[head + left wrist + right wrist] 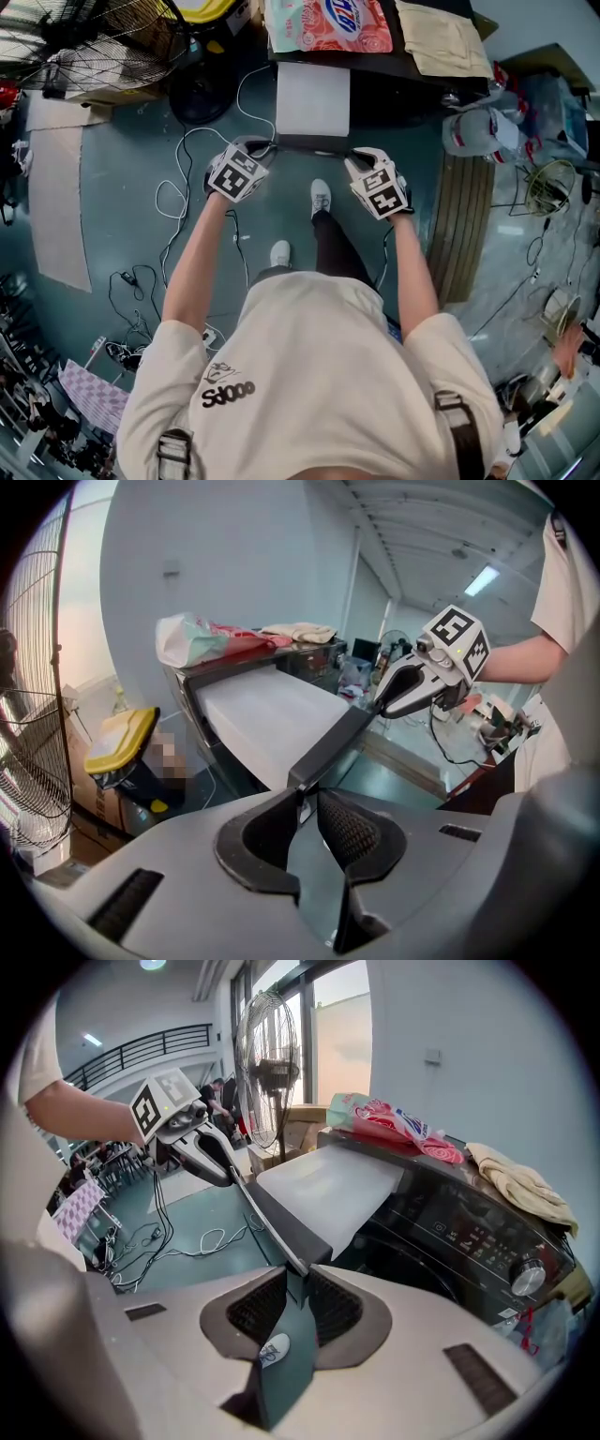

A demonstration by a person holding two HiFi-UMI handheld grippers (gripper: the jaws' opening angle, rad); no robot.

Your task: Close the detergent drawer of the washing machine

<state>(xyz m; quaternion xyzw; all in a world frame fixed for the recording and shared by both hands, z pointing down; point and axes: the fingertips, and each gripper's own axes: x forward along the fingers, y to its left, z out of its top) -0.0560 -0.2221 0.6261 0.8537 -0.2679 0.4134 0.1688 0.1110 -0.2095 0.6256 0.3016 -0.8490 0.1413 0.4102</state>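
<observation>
1. Grasp made: the detergent drawer (312,98) juts out from the washing machine (469,1222).
2. The left gripper (309,803) and right gripper (298,1288) have their fingers (352,829) narrowed, pinching the two corners of the drawer's dark front edge (333,747).
3. Next, I judge: push both corners evenly, straight in.

One person (309,375), seen from above. Two grippers: the left gripper (262,150) and the right gripper (359,157). One washing machine (469,1222) with one white drawer (313,98). One pink bag (328,23) and one beige cloth (450,37), both at the top. Two white shoes (321,197), centre. Two fans: a large fan (103,42) upper left, a small fan (548,186) far right. One yellow-lidded bin (122,742).
</observation>
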